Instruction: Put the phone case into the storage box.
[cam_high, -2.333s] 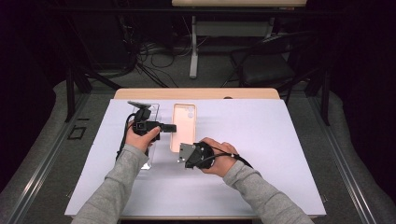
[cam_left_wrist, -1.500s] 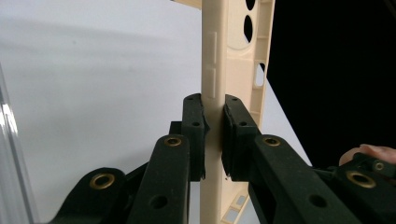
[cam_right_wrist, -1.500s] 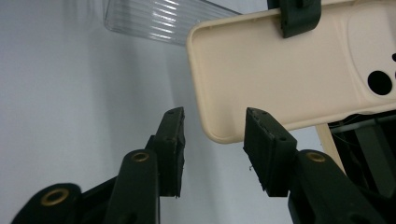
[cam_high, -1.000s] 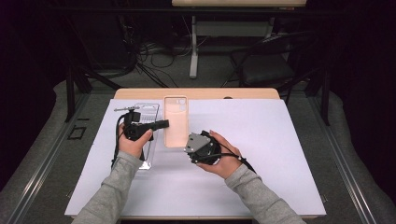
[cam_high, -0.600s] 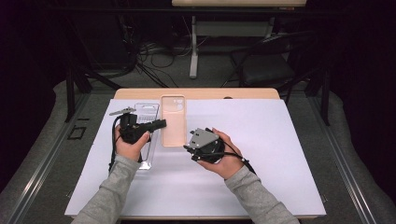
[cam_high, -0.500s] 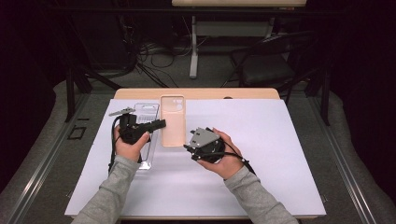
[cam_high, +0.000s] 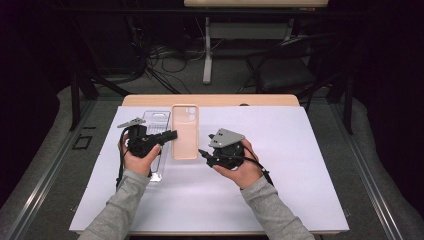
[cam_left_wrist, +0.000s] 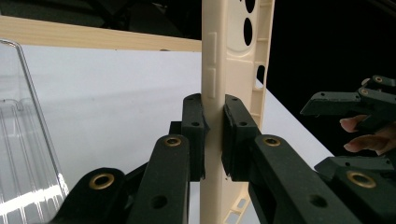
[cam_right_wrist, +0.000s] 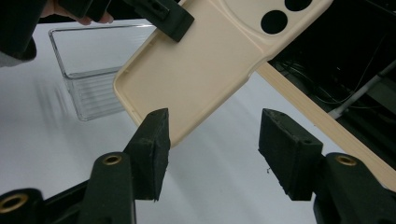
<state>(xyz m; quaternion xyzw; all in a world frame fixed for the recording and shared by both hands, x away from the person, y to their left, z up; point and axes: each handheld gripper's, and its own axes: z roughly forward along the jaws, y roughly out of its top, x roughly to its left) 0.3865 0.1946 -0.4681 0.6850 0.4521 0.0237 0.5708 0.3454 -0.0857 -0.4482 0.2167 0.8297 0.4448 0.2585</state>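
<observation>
Cream plastic, the phone case (cam_high: 184, 131) had moved from the right gripper (cam_high: 206, 154) (jaws just widened, nothing between them now) to the left gripper (cam_high: 169, 135), which clamped its edge. The case hung beside the clear tray (cam_high: 156, 125), so the handover looked complete.

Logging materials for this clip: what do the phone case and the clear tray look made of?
Phone case: probably matte beige plastic or silicone; smooth, dull, with moulded button bumps. Clear tray: likely rigid glossy transparent plastic; see-through ribbed walls with bright glints.
</observation>
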